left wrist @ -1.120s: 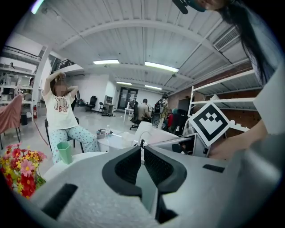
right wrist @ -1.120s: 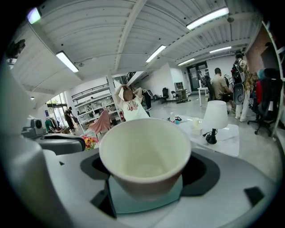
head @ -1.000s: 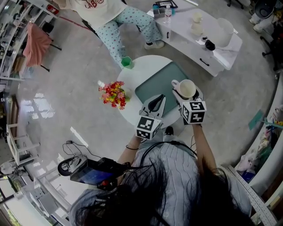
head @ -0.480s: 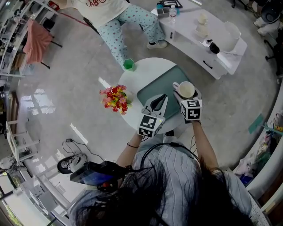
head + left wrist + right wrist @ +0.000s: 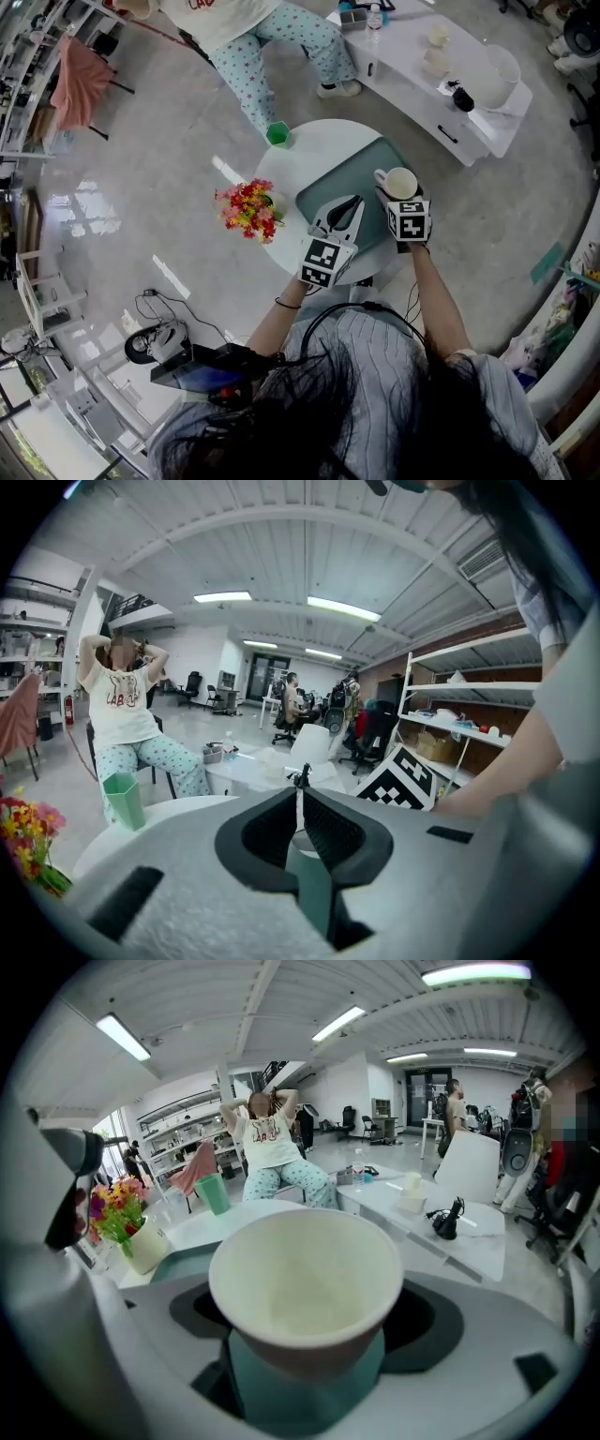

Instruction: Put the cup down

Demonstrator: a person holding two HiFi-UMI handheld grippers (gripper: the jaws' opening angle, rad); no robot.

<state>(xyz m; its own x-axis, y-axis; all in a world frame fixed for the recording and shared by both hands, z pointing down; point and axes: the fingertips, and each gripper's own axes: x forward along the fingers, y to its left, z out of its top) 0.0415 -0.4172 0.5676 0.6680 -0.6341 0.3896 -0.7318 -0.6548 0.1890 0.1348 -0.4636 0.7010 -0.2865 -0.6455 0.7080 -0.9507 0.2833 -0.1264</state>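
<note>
Your right gripper point(image 5: 401, 195) is clamped on the cup point(image 5: 305, 1288): its two jaws press the lower wall from either side, and the cream cup stands upright, mouth open and empty. In the head view the cup point(image 5: 400, 181) is at centre right of the frame, over the right edge of the teal mat point(image 5: 342, 173) on the round white table point(image 5: 300, 155). No view shows whether its base touches the mat.

Your left gripper point(image 5: 300, 789) has its jaws drawn together with nothing between them. In the head view it sits just left of the right gripper, over the lower part of the mat.

A bouquet of red and yellow flowers point(image 5: 248, 208) in a white pot stands at the table's left edge. A green tumbler point(image 5: 277, 133) stands at the table's upper edge. A seated person point(image 5: 267, 37) occupies the upper left of the frame, and a long white bench point(image 5: 469, 122) runs across the upper right.
</note>
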